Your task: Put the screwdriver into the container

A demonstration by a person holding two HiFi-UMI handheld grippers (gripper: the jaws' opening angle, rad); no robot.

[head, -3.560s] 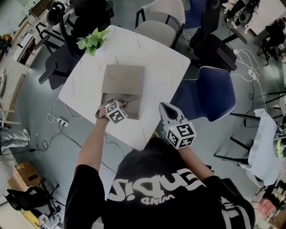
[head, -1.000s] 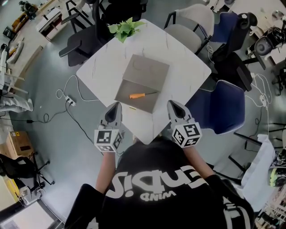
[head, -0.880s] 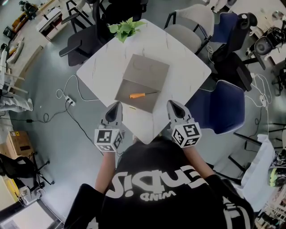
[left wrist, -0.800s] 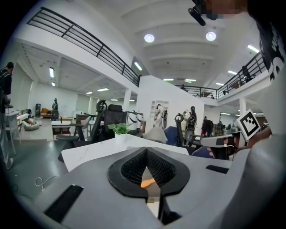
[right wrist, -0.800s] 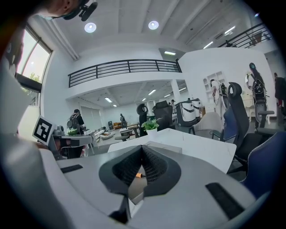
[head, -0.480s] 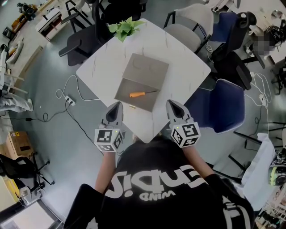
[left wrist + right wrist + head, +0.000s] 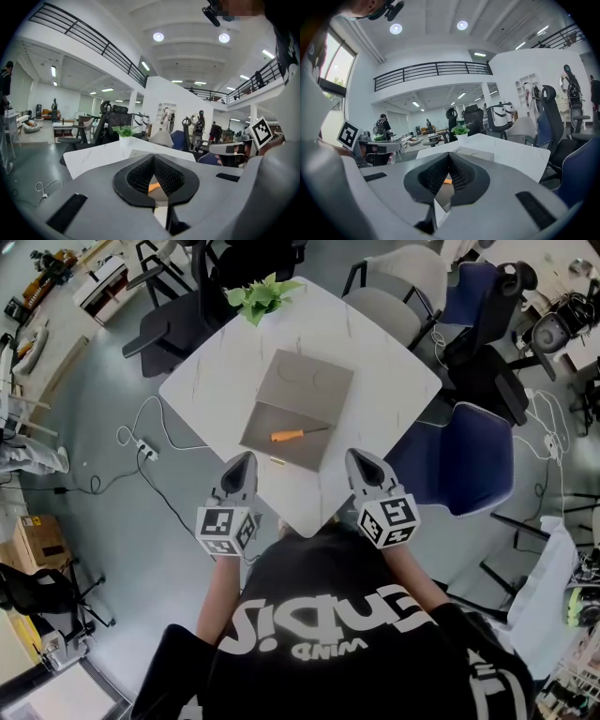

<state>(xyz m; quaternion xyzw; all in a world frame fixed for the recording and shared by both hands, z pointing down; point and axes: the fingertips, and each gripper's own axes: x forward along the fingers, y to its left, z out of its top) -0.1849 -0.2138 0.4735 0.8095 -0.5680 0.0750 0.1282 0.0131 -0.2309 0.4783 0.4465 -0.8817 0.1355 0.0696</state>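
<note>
We're holding left gripper (image 7: 245,459) and right gripper (image 7: 355,457), jaws pressed together, gripping nothing; screwdriver (image 7: 298,434) is lying inside container (image 7: 306,388), ahead of both jaw tips.

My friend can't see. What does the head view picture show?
An orange-handled screwdriver lies in an open grey container on a white table, seen from above. The left hand-held gripper and right hand-held gripper are shut and empty, held near the table's closest corner. A plant sits at the far corner.
</note>
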